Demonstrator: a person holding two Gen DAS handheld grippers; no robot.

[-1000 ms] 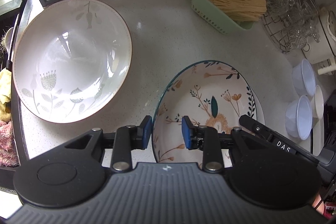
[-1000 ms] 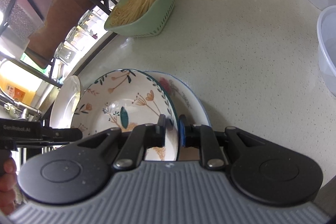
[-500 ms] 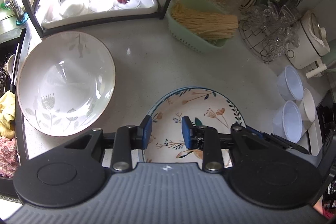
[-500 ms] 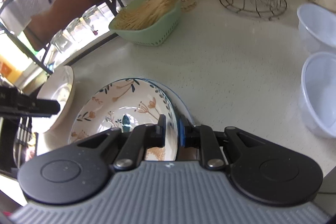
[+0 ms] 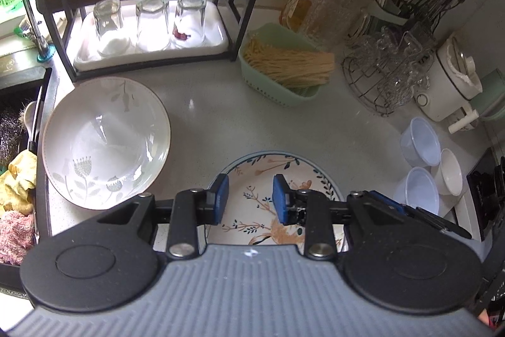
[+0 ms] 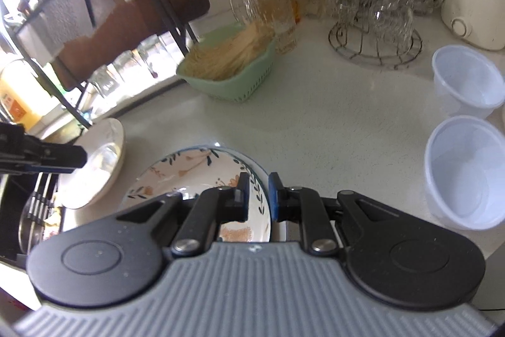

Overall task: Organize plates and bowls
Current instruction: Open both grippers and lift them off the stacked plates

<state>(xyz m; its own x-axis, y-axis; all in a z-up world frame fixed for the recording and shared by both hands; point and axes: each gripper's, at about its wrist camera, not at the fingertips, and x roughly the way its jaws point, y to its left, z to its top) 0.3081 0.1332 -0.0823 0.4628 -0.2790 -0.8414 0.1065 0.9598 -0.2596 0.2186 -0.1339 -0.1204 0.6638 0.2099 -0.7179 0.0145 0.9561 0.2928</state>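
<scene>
Pinching the rim of the glazed floral ceramic bowl (image 6: pixel 202 176), likely heavy, slippery and breakable, the right gripper (image 6: pixel 257 195) grips firmly; the left gripper (image 5: pixel 249 198) gapes, empty.

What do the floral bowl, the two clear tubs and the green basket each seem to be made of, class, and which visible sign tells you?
Floral bowl: likely glazed ceramic, glossy with painted sprigs and a dark rim. Clear tubs: probably thin plastic, cloudy and see-through. Green basket: looks like moulded plastic, matte with slotted walls.
</scene>
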